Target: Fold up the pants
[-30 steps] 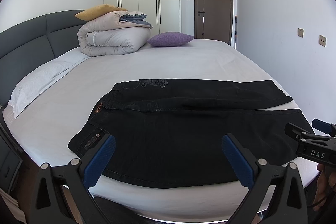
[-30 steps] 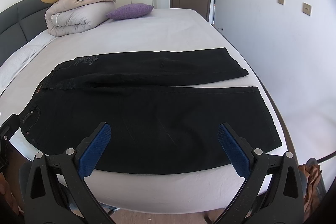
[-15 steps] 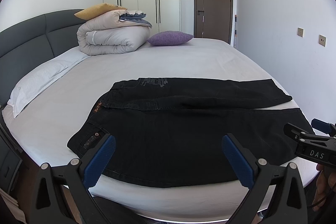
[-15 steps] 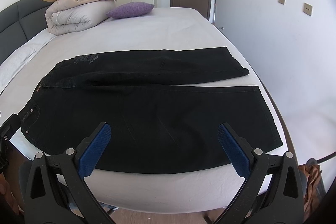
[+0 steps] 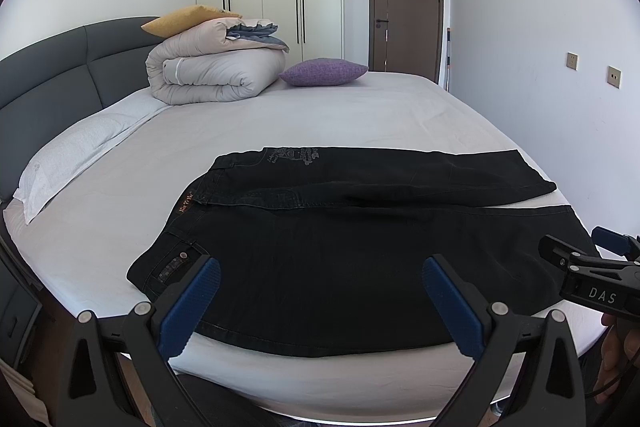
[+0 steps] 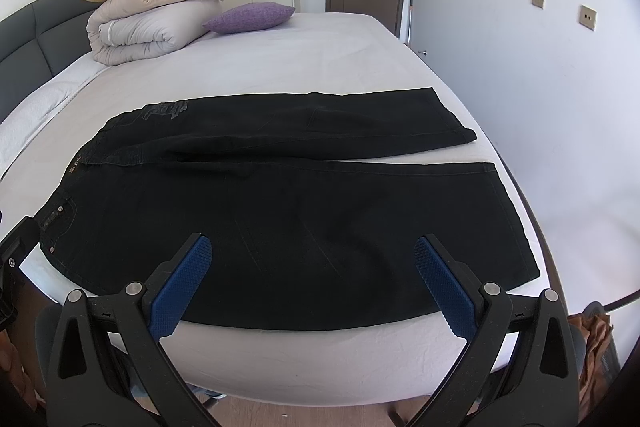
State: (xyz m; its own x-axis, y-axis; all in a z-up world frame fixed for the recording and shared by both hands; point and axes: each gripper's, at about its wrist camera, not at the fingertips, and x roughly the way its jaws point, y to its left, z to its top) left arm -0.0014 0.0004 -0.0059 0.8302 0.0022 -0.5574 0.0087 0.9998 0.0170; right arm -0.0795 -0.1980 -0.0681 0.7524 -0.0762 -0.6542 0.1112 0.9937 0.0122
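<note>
Both claws hung released before the bed (image 6: 320,359): left claw (image 5: 320,301) nearest the waistband, right claw (image 6: 312,277) toward the hems; pants (image 6: 280,219) lay crosswise.

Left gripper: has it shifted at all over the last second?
Barely. In the left wrist view the purple pillow and black pants sit slightly lower against the frame than a second ago, so the left gripper, open, tilted up a touch.
</note>
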